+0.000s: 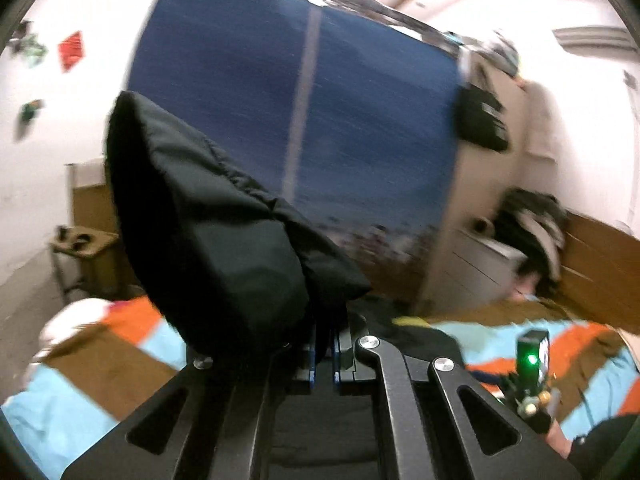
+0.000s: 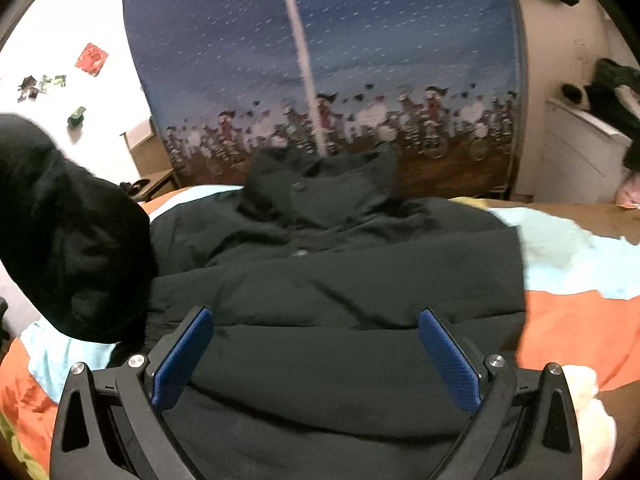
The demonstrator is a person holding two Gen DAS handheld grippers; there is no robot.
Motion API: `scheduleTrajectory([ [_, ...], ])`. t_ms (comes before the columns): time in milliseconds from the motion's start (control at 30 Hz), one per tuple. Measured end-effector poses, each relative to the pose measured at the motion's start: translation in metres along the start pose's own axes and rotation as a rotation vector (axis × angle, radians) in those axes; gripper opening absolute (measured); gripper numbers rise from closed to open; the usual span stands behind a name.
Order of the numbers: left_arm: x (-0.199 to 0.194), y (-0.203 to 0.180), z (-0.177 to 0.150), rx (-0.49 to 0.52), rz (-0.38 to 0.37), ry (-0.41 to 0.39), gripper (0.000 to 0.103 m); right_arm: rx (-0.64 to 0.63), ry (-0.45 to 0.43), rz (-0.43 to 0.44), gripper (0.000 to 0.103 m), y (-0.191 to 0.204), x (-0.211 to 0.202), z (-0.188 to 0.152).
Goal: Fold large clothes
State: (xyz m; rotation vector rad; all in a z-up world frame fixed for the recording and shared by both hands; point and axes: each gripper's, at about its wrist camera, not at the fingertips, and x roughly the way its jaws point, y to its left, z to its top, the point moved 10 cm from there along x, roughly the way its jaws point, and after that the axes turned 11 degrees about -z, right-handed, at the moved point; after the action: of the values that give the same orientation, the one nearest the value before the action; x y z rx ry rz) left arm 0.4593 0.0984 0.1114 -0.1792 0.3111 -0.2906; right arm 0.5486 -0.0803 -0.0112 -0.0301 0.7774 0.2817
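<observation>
Sleeve [image 1: 208, 216] pinched in closed left gripper [image 1: 324, 354], raised at jacket's left side. Jacket [image 2: 340, 272] flat on bed [image 2: 560, 320], collar far, under right gripper [image 2: 316, 360], wide open, empty.

Matt black padded cloth jacket [image 2: 328, 264]

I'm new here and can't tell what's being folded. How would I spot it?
Find the bed with the orange, blue and brown bedspread. On it lies a black jacket, collar toward the blue wardrobe. It is the only large dark garment there.
</observation>
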Motion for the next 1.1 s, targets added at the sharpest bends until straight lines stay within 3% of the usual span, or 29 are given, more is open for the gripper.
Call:
scheduleTrajectory([
  [233, 0.102, -0.069, -0.040, -0.005, -0.102, 0.142, 0.003, 0.000, 0.020, -0.127, 0.103, -0.081, 0.002, -0.016],
  [333, 0.138, -0.082, -0.058, -0.015, -0.121, 0.196, 0.003, 0.032, 0.039, -0.167, 0.103, -0.113, 0.010, -0.025],
  [533, 0.176, -0.100, -0.109, -0.069, -0.125, 0.316, 0.004, 0.088, 0.074, -0.204, 0.103, -0.156, 0.023, -0.041],
  [667, 0.179, -0.106, -0.128, -0.113, -0.160, 0.357, 0.007, 0.100, 0.090, -0.207, 0.103, -0.167, 0.028, -0.049],
  [767, 0.179, -0.111, -0.137, -0.135, -0.194, 0.387, 0.025, 0.118, 0.103, -0.197, 0.103, -0.171, 0.032, -0.053],
  [833, 0.174, -0.112, -0.136, -0.154, -0.214, 0.383, 0.058, 0.142, 0.105, -0.185, 0.103, -0.174, 0.034, -0.053],
  [900, 0.171, -0.111, -0.137, -0.169, -0.211, 0.362, 0.061, 0.173, 0.110, -0.169, 0.103, -0.177, 0.035, -0.054],
  [1100, 0.169, -0.102, -0.158, -0.184, -0.209, 0.421, 0.062, 0.284, 0.128, -0.148, 0.103, -0.189, 0.036, -0.056],
])
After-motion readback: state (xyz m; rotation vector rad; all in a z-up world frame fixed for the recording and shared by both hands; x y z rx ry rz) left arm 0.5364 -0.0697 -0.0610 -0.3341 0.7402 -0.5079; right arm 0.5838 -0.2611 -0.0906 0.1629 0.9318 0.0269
